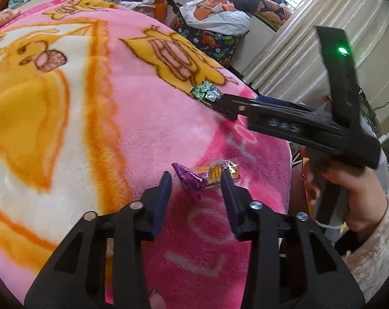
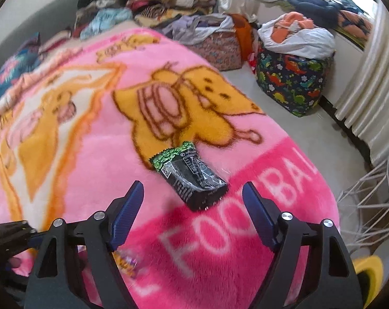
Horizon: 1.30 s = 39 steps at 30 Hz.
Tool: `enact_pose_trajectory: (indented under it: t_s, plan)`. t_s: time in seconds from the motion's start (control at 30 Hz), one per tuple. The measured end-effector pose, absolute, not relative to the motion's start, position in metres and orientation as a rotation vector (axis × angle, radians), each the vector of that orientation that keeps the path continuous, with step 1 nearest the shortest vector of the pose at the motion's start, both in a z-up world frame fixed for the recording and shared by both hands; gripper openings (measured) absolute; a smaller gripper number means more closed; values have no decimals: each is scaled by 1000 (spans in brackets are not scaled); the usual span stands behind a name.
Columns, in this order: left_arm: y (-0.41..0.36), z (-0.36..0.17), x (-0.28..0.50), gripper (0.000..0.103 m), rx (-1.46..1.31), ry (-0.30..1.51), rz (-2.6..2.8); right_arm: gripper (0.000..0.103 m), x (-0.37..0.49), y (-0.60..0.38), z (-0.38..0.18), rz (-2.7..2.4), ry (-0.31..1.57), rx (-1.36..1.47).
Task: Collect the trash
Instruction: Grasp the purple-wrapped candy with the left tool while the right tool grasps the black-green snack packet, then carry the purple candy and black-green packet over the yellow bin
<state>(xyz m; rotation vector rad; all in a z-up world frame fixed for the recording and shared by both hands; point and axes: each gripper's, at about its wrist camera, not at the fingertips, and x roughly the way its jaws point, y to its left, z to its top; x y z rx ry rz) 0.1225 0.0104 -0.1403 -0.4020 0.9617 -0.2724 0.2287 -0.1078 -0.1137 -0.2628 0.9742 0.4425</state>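
On the pink blanket (image 1: 148,134) we saw our left gripper (image 1: 196,180) with its fingers parted around the purple wrapper (image 1: 188,180), not pressing it, an orange wrapper (image 1: 220,171) just beside. Our right gripper (image 2: 193,198) stood wide open at the green-and-black packet (image 2: 189,175), farther up the blanket.

Wrappers (image 1: 206,177) on blanket (image 1: 143,134); packet (image 2: 189,175) farther back, apart.
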Motion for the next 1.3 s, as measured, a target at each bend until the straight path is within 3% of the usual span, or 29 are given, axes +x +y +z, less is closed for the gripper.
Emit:
enact_pose_trajectory:
  t_s: [0.13,0.27,0.37,0.67,1.3]
  plan:
    - [9,-143,124,21,-394,974,-278,65,241,-95,-129,442,1013,-336]
    - [8,-143,123,18,-386,978,-285,33,248,-90,-140,444,1050,-347]
    - [6,-141,123,17,-376,975,-289,20,246,-100,-135,457,1045,-266]
    - [1,-125,123,15,-351,932,-298,19,209,-153,-93,462,952,-4]
    - [-59,-81,109,15,-252,848,-398,19,117,-248,-52,333,833,154]
